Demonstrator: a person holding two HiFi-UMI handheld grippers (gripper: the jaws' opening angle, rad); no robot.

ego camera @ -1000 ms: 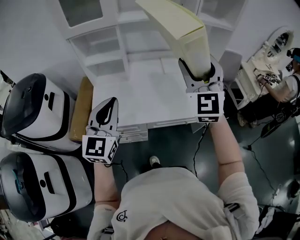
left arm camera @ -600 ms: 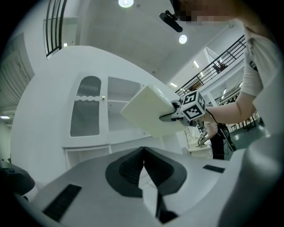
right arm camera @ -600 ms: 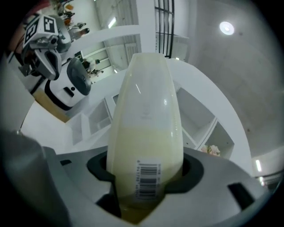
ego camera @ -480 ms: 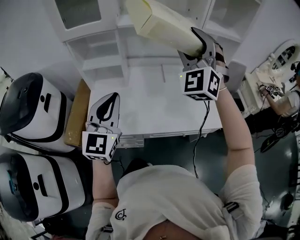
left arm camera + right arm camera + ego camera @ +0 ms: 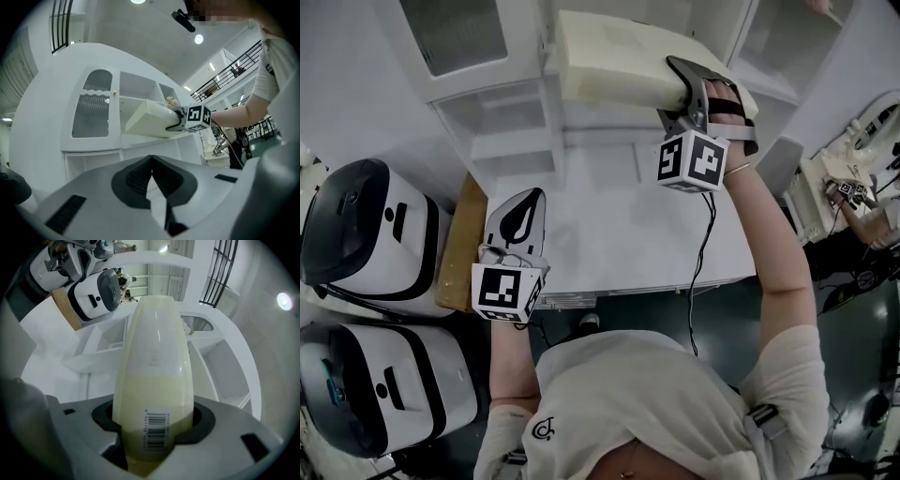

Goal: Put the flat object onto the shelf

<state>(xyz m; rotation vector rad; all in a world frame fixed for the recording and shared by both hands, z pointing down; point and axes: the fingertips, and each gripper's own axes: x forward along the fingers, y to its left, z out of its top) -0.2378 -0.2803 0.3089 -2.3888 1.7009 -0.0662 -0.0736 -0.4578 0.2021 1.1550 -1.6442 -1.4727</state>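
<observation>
The flat object is a thick cream slab with a barcode label at its held end. My right gripper is shut on that end and holds it high, roughly level, in front of the white shelf unit. Its far end reaches toward the middle compartments. The left gripper view shows the flat object against the shelf unit with the right gripper behind it. My left gripper hangs over the white table's left part, shut and empty, its pads meeting.
Two white-and-black machines stand at the left, with a brown board between them and the table. A cable hangs from the right gripper. Another person works at a bench to the right.
My right gripper has risen and swung the flat object from steeply tilted to nearly level, its far end moving left toward the shelf. The left gripper has barely moved.
</observation>
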